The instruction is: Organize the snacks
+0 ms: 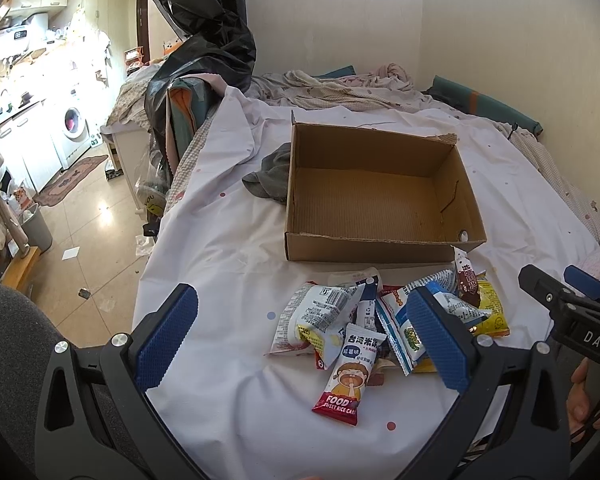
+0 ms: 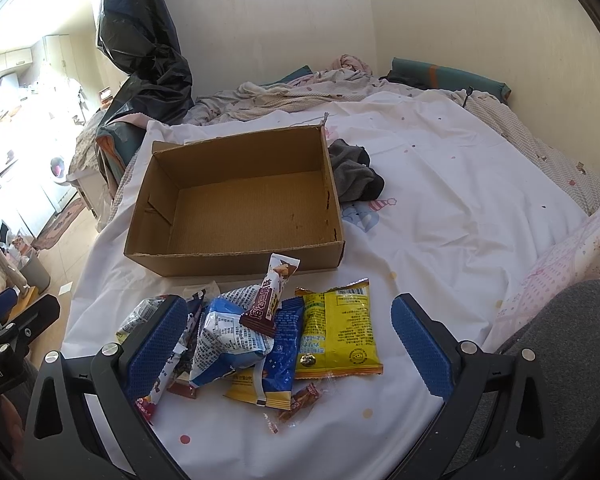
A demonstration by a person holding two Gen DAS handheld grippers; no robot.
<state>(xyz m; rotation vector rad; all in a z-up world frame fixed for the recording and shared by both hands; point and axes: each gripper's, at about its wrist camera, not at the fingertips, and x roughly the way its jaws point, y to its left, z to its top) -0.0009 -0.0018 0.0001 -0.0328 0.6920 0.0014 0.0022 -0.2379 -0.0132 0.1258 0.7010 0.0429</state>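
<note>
Snack packets heaped on the bed in front of an open cardboard box.

The snack pile (image 1: 384, 328) sits low in centre frame, just below the cardboard box (image 1: 380, 196), on the white bed sheet (image 1: 228, 248). The left view shows a rice cake bar (image 1: 346, 376) reading "FOOD" and "SWEET RICE"; only the right view shows the yellow packet (image 2: 340, 332) whole. Left tool (image 1: 300, 340) and right tool (image 2: 288, 348) both hang with fingers apart, gripping nothing.
</note>
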